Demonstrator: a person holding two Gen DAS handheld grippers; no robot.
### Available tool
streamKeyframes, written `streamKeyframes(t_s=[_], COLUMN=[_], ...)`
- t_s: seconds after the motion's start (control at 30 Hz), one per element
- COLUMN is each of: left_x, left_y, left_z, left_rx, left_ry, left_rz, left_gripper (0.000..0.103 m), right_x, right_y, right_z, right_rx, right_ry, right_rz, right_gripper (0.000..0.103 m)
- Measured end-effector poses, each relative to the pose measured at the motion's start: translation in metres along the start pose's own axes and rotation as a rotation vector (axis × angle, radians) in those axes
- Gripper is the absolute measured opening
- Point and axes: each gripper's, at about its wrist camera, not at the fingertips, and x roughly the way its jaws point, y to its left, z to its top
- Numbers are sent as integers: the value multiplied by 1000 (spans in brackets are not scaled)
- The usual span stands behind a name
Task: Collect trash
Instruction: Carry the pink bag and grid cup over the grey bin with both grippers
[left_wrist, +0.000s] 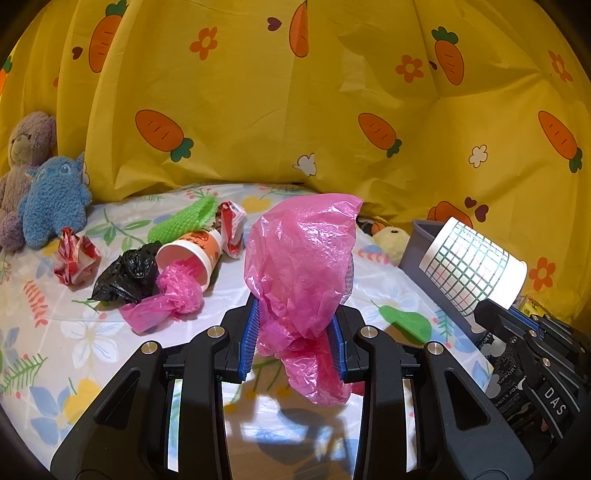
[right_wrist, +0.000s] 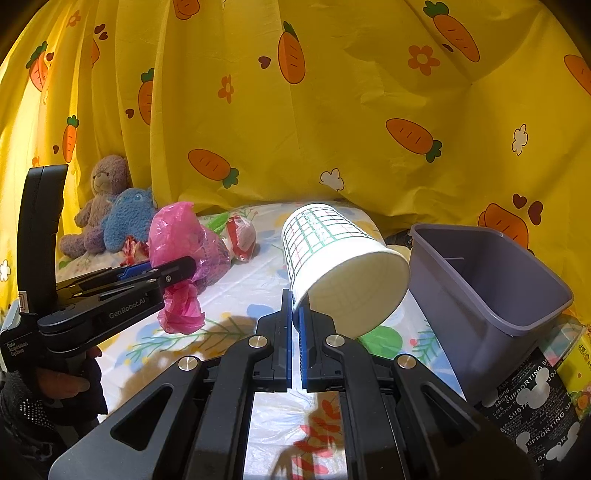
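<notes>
My left gripper (left_wrist: 293, 336) is shut on a crumpled pink plastic bag (left_wrist: 301, 266) and holds it above the bed; the bag also shows in the right wrist view (right_wrist: 184, 240). My right gripper (right_wrist: 295, 314) is shut on the rim of a white paper cup with a green grid (right_wrist: 332, 266), held tilted beside the grey bin (right_wrist: 491, 288). The cup shows at the right of the left wrist view (left_wrist: 469, 264), in front of the bin (left_wrist: 417, 243). On the bed lie an orange paper cup (left_wrist: 195, 254), a knotted pink bag (left_wrist: 173, 295), a black bag (left_wrist: 125, 273), red-white wrappers (left_wrist: 74, 258) and green netting (left_wrist: 184, 221).
A floral sheet (left_wrist: 74, 332) covers the bed. A yellow carrot-print curtain (left_wrist: 295, 110) hangs behind. A purple bear (left_wrist: 22, 155) and a blue plush (left_wrist: 55, 199) sit at the far left. A yellow plush (left_wrist: 391, 236) lies by the bin. A black printed bag (right_wrist: 532, 406) lies under the bin.
</notes>
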Motion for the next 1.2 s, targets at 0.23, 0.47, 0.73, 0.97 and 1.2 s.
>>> streamKeyframes(t_s=[0.23, 0.47, 0.73, 0.97, 1.2], left_x=[8, 19, 32, 44, 60], left_y=[-12, -29, -51, -75, -110], left_z=[9, 18, 27, 39, 54], left_rx=[23, 52, 87, 129, 181], left_ry=[-2, 0, 4, -2, -10], left_rz=[-8, -24, -42, -72, -124], left_gripper=[32, 32, 32, 32, 32], right_x=[1, 3, 5, 6, 4], right_y=[-10, -22, -38, -61, -96], right_z=[5, 9, 15, 18, 24], right_rx=[15, 32, 51, 81, 131], right_ry=[-6, -9, -18, -30, -36], right_rz=[-17, -29, -50, -77, -127], right_gripper=[4, 4, 4, 4, 4])
